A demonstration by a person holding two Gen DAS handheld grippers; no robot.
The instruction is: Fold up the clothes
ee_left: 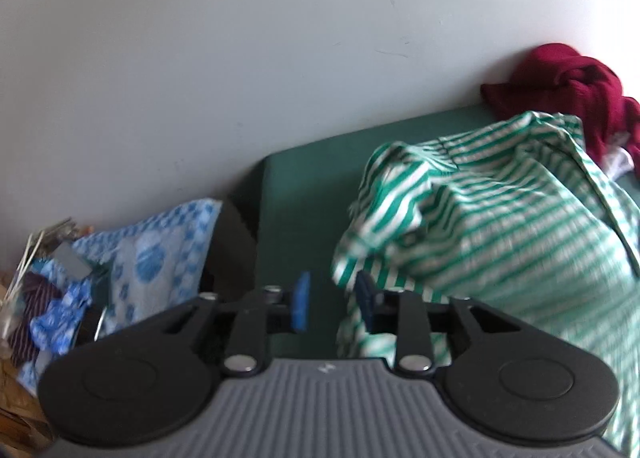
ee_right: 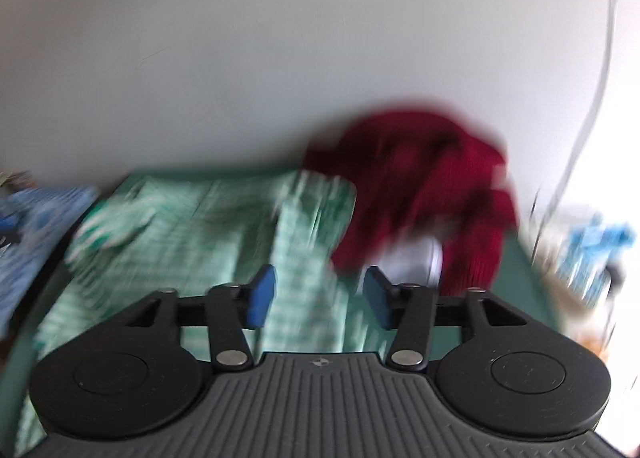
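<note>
A green-and-white striped shirt (ee_left: 500, 225) lies rumpled on a dark green surface (ee_left: 296, 193), with a dark red garment (ee_left: 568, 85) bunched behind it against the wall. My left gripper (ee_left: 332, 300) is open at the shirt's left edge; its right pad touches or overlaps the cloth, and nothing sits between the pads. In the blurred right wrist view the striped shirt (ee_right: 208, 225) spreads to the left and the red garment (ee_right: 428, 185) is heaped at the right. My right gripper (ee_right: 320, 296) hovers open above the shirt's right part, holding nothing.
A blue-and-white patterned cloth (ee_left: 156, 254) and a clutter of small items (ee_left: 36, 270) sit left of the green surface. A pale wall (ee_left: 280, 37) rises right behind. A white item (ee_right: 416, 258) shows under the red garment. Blue-and-white things (ee_right: 592, 250) lie at the far right.
</note>
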